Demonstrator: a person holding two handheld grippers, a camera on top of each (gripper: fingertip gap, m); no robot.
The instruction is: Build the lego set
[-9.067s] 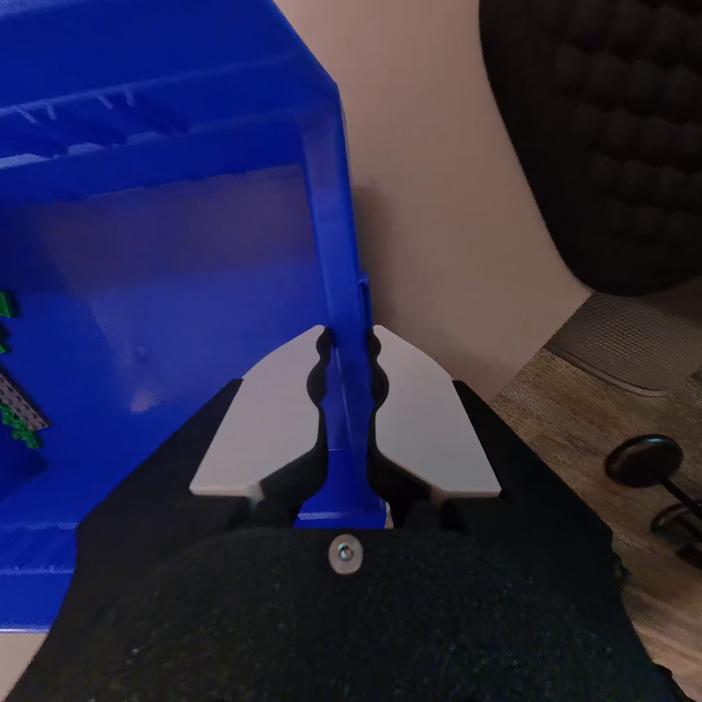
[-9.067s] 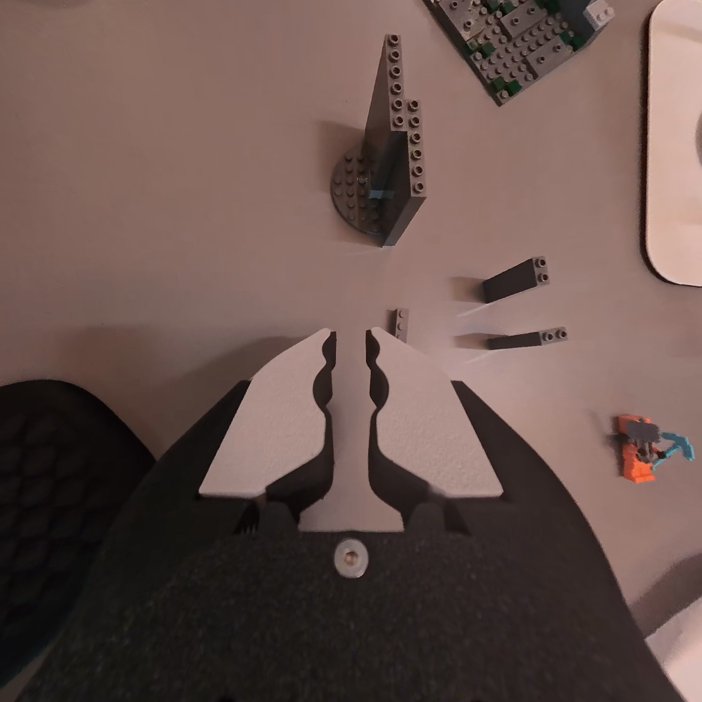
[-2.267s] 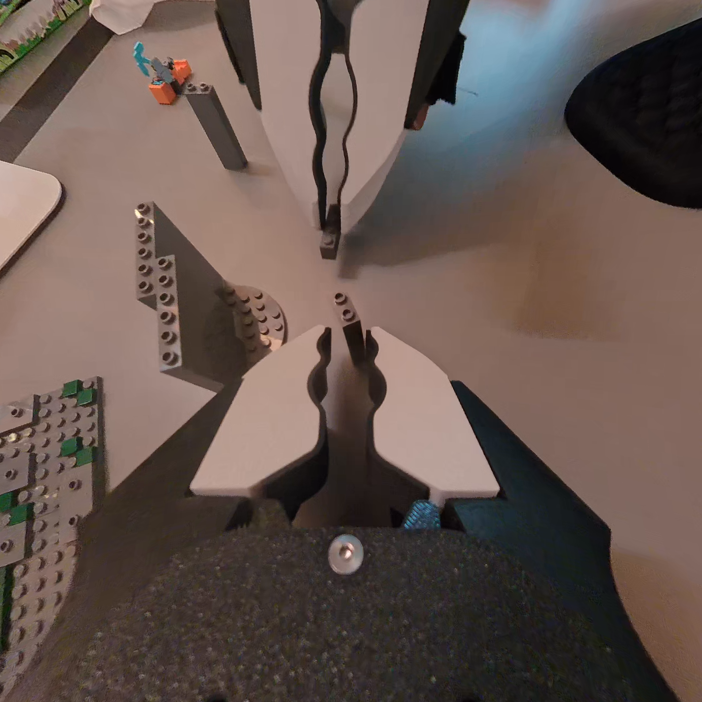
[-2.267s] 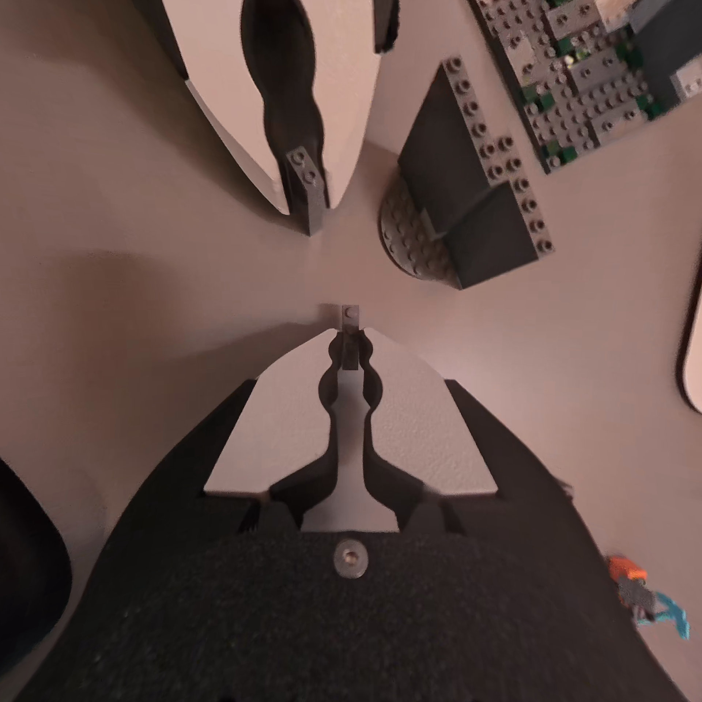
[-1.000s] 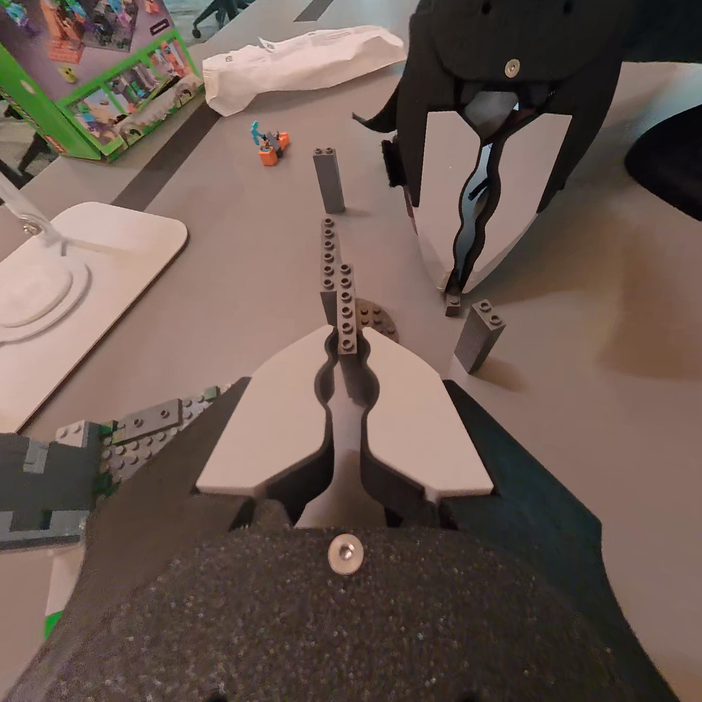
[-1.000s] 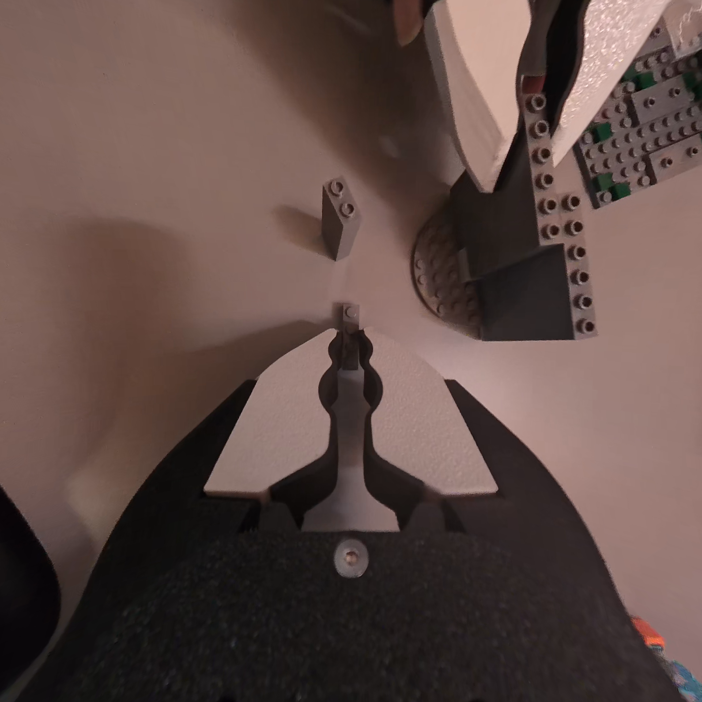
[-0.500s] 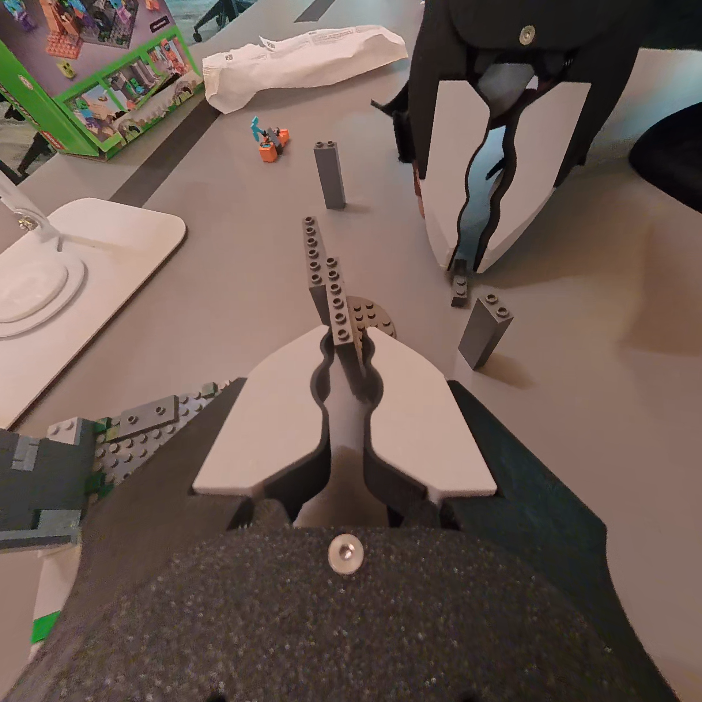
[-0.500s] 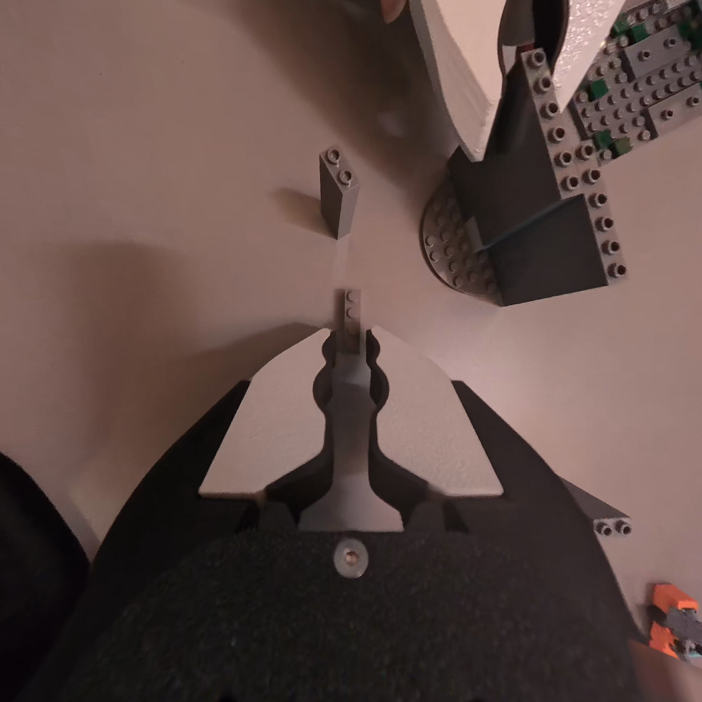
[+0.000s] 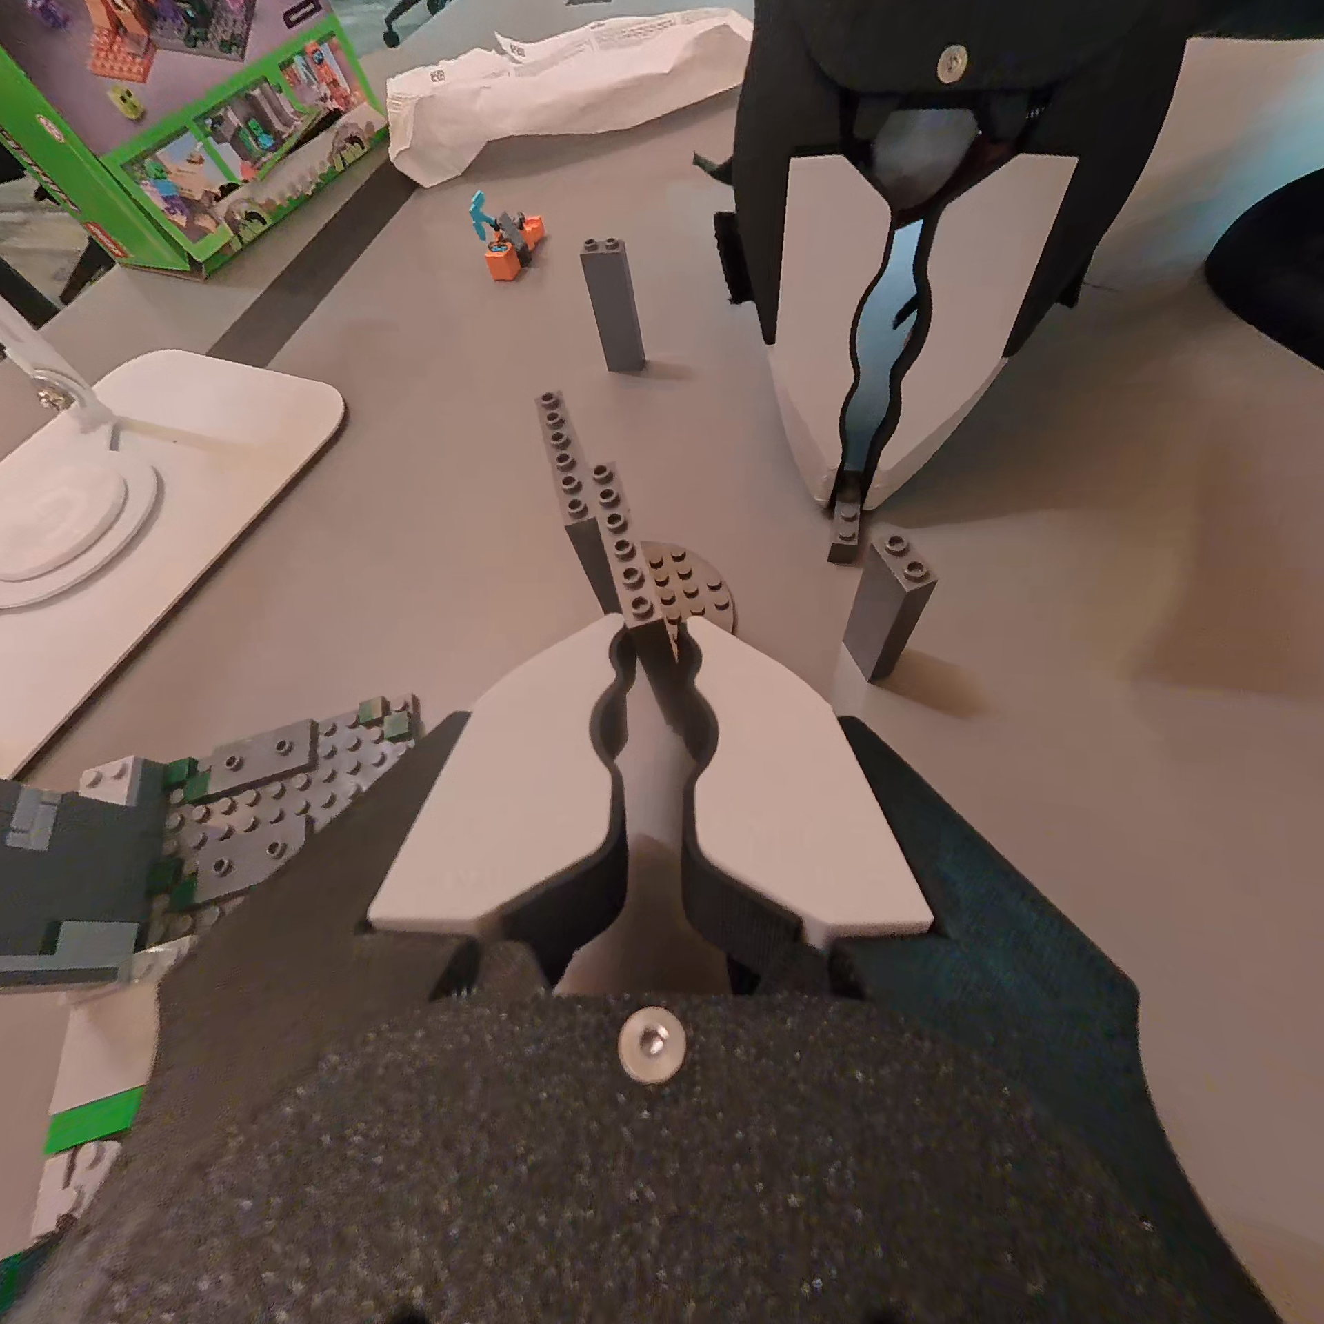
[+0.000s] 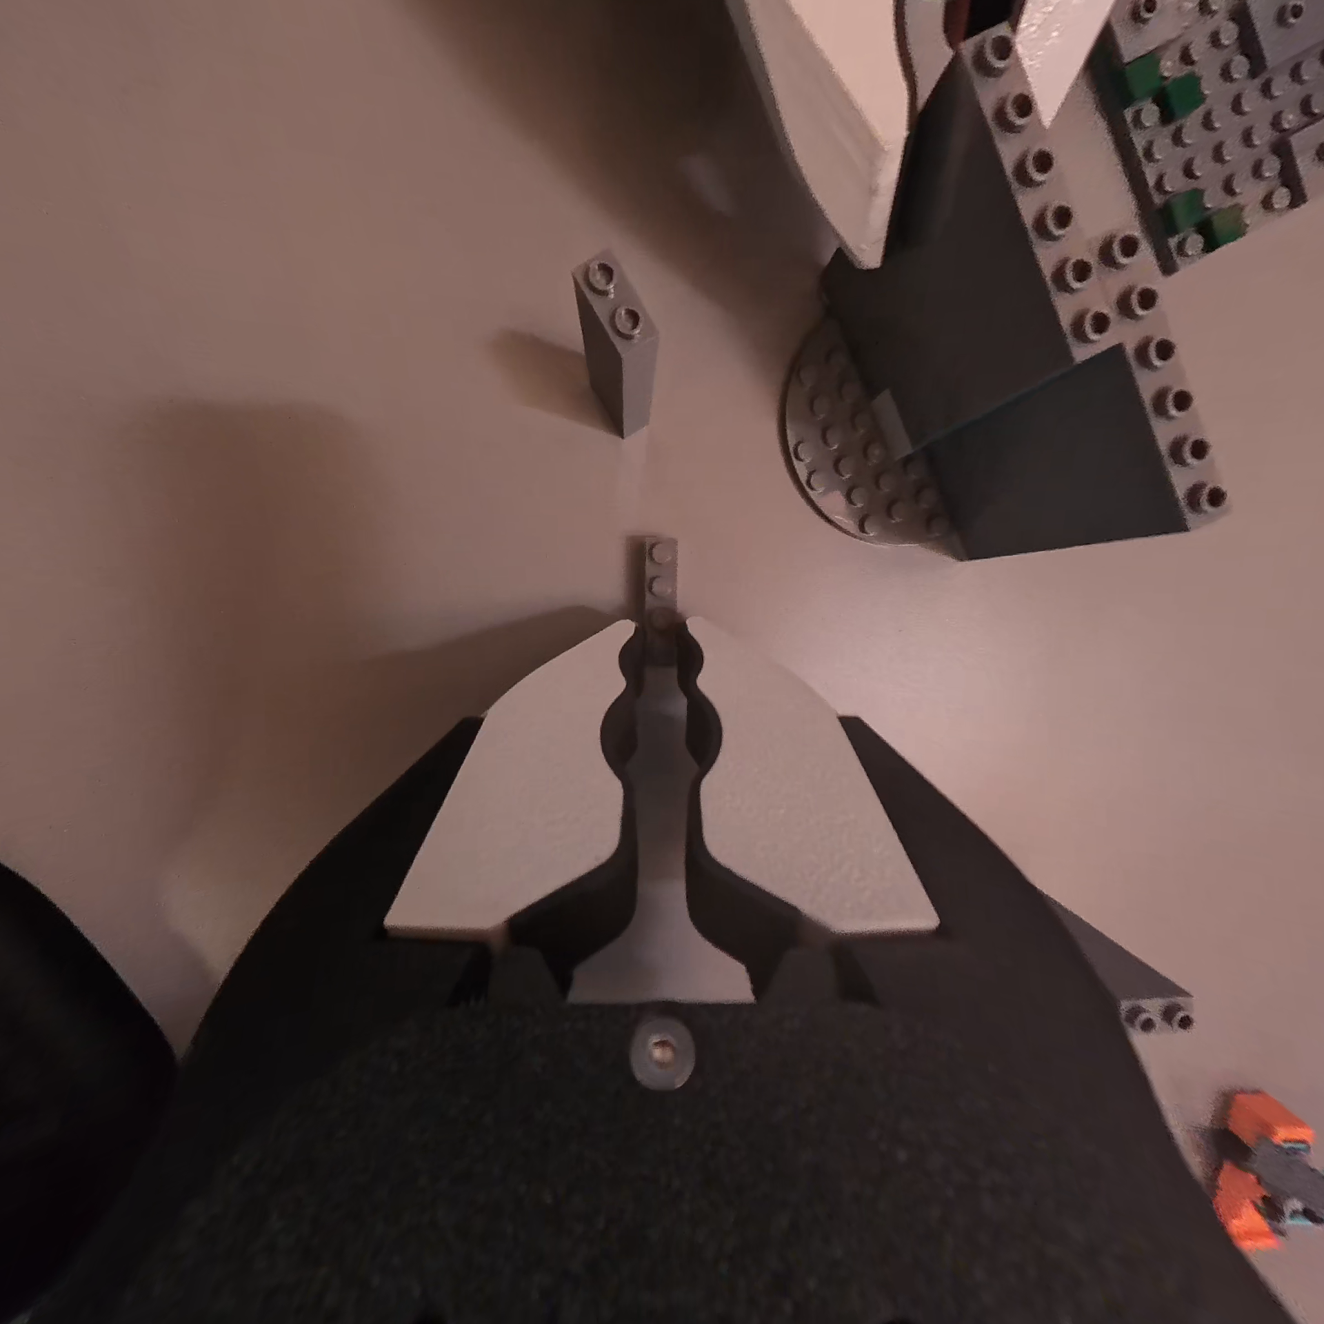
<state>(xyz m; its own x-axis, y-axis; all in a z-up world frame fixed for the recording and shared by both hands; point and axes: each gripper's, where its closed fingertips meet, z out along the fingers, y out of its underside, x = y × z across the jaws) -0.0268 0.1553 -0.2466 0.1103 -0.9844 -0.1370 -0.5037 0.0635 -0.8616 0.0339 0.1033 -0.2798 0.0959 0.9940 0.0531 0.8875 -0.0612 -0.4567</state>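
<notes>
- Gripping the tall dark grey wall piece (image 9: 623, 552), the left gripper (image 9: 653, 634) has its two white fingers pressed on the near end of it.
- That wall piece has bumps along its top edge and stands on a round grey plate (image 9: 691, 584) on the grey table (image 9: 1075, 752).
- From the right wrist view, the same wall piece (image 10: 1003, 344) looks like two steps, with the round plate (image 10: 845, 458) under it.
- The right gripper (image 10: 660, 627) points down at the table, and its fingers are only a little bit apart.
- A thin little grey strip (image 10: 659, 573) lies on the table with one end between those finger tips. I cannot tell if they squeeze it.
- A short grey pillar (image 9: 888, 609) stands just beside the strip.
- A taller grey pillar (image 9: 612, 308) stands farther back.
- A small orange and blue toy figure (image 9: 509, 236) lies near the taller pillar.
- A grey base plate with green bits (image 9: 286, 788) sits at the left, beside the left gripper.
- A green toy box (image 9: 186, 122) with pictures stands at the back left. It has writing, but I leave the words out.
- A crumpled white paper bag (image 9: 559, 79) lies behind, with small print on it.
- A flat white stand (image 9: 165, 466) rests on the left side of the table.
</notes>
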